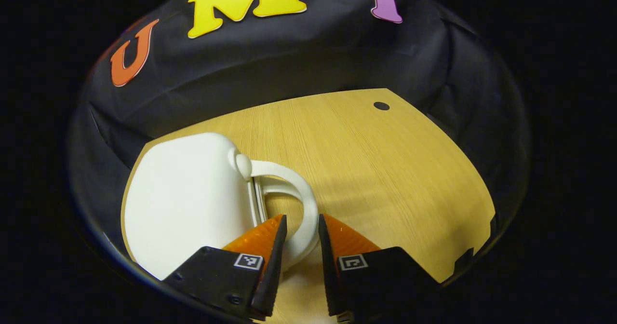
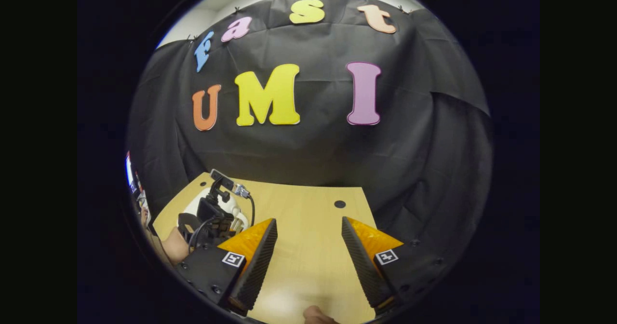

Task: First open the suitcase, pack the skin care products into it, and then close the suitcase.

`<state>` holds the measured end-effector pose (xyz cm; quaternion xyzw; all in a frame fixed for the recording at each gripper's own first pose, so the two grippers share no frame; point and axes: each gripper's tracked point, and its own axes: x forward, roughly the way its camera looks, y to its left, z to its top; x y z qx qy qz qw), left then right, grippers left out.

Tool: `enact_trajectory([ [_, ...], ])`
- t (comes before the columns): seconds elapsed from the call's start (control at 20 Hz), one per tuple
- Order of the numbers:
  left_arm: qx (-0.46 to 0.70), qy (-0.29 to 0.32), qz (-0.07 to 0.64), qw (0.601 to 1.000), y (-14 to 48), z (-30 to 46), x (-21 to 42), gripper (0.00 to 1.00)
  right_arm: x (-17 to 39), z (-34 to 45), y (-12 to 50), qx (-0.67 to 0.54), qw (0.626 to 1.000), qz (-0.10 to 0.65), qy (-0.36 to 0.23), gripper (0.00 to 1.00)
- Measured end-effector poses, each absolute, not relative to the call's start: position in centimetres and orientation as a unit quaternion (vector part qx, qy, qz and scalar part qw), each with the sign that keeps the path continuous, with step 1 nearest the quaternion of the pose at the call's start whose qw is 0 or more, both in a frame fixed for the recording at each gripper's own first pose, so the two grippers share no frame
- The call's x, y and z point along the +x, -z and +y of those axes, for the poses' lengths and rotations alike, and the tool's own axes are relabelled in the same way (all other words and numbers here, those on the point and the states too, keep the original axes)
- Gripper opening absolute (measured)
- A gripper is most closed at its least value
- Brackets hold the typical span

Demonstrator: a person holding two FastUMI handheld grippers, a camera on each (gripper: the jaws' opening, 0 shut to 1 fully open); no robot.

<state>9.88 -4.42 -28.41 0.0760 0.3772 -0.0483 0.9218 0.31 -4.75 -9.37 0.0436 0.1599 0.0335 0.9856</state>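
Left gripper (image 1: 302,225): straddling the suitcase handle (image 1: 301,198), not yet clamped.
White suitcase (image 1: 188,198): eight o'clock on the table (image 1: 385,169), closed.
Handling: rigid, smooth, probably light; handle best.
Right gripper (image 2: 308,237): spread, empty.

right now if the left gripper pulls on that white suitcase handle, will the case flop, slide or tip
The white suitcase looks like a smooth moulded shell, so it is probably stiff, not floppy. It lies flat on the wooden table, so it seems likelier to slide than tip. Its thin looped handle sits between the fingers of the left gripper and may slip.
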Motion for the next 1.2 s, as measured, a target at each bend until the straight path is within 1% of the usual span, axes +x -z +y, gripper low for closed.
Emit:
enact_trajectory([
  [0.05, 0.065, 0.045, 0.372, 0.925, 27.2, -4.2, 9.7, 0.43, 0.4, -4.8, 9.1, 0.042, 0.986, 0.157, -0.028, 0.8],
  [0.1, 0.057, 0.044, 0.36, 0.93, 25.9, -4.2, 9.6, 0.56, 0.5, -4.9, 8.9, 0.04, 0.987, 0.153, -0.023, 0.8],
  [0.15, 0.052, 0.045, 0.343, 0.937, 24.6, -4.5, 9.6, 0.56, 0.5, -4.7, 8.5, 0.039, 0.988, 0.149, -0.02, 0.8],
  [0.2, 0.053, 0.044, 0.326, 0.943, 22.9, -4.4, 9.4, 0.82, 0.5, -4.4, 8.2, 0.038, 0.989, 0.145, -0.017, 0.8],
  [0.25, 0.057, 0.041, 0.306, 0.949, 21.2, -4.0, 9.4, 0.77, 0.6, -4.2, 8.0, 0.036, 0.989, 0.142, -0.014, 0.8],
  [0.3, 0.059, 0.038, 0.285, 0.956, 19.4, -3.5, 9.2, 0.95, 0.7, -3.8, 7.8, 0.035, 0.99, 0.139, -0.012, 0.8],
  [0.45, 0.058, 0.017, 0.22, 0.974, 13.2, -2.1, 8.4, 0.97, 1.0, -2.1, 6.9, 0.039, 0.991, 0.128, -0.007, 0.79],
  [0.6, 0.034, 0.001, 0.146, 0.989, 6.4, -0.2, 7.1, 0.96, 1.2, 0.0, 5.4, 0.042, 0.993, 0.11, -0.005, 0.8],
  [0.8, 0.013, -0.018, 0.081, 0.997, 1.0, 2.3, 4.6, 0.96, 0.9, 3.6, 2.7, 0.051, 0.996, 0.074, -0.015, 0.8],
  [0.85, 0.009, -0.019, 0.075, 0.997, 0.2, 3.0, 3.9, 0.96, 0.7, 4.7, 2.0, 0.052, 0.996, 0.063, -0.022, 0.78],
  [0.95, -0.002, -0.023, 0.063, 0.998, -1.1, 5.1, 2.7, 0.96, 0.2, 6.9, 1.1, 0.049, 0.997, 0.045, -0.035, 0.8],
  [1.1, -0.026, -0.019, 0.064, 0.997, -0.5, 6.2, 1.0, 0.96, -0.5, 10.5, 1.2, 0.036, 0.997, 0.04, -0.054, 0.8],
  [1.2, -0.015, -0.013, 0.065, 0.998, 0.0, 7.1, 0.4, 0.96, -0.8, 12.9, 1.5, 0.025, 0.997, 0.043, -0.066, 0.81],
])
